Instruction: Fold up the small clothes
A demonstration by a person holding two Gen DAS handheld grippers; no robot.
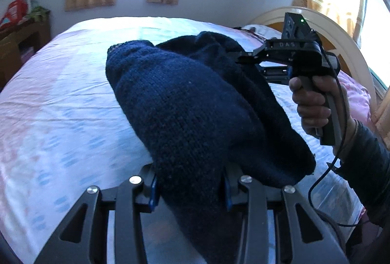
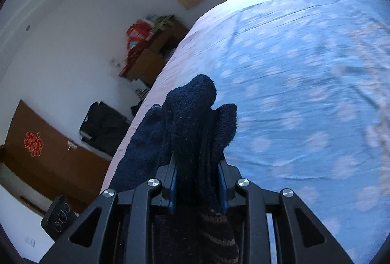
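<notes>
A dark blue knitted garment (image 1: 195,105) hangs in the air above the bed (image 1: 61,93), held up by both tools. The left tool (image 1: 190,190) is partly closed, and its two blue pads squeeze a thick fold of the wool between them. The right tool (image 2: 198,184) is also partly closed and pinches a bunched-up bit of the same garment (image 2: 192,117), with some wool poking out past its fingers. A brown striped edge of the knit shows just behind that tool's pads. In the left wrist view, the right tool (image 1: 246,59) grips the far side of the garment, and a hand (image 1: 314,105) in a dark sleeve holds its handle. The bed sheet is pale blue and pink with small flowers. A curved headboard (image 1: 341,44) stands behind the hand.
</notes>
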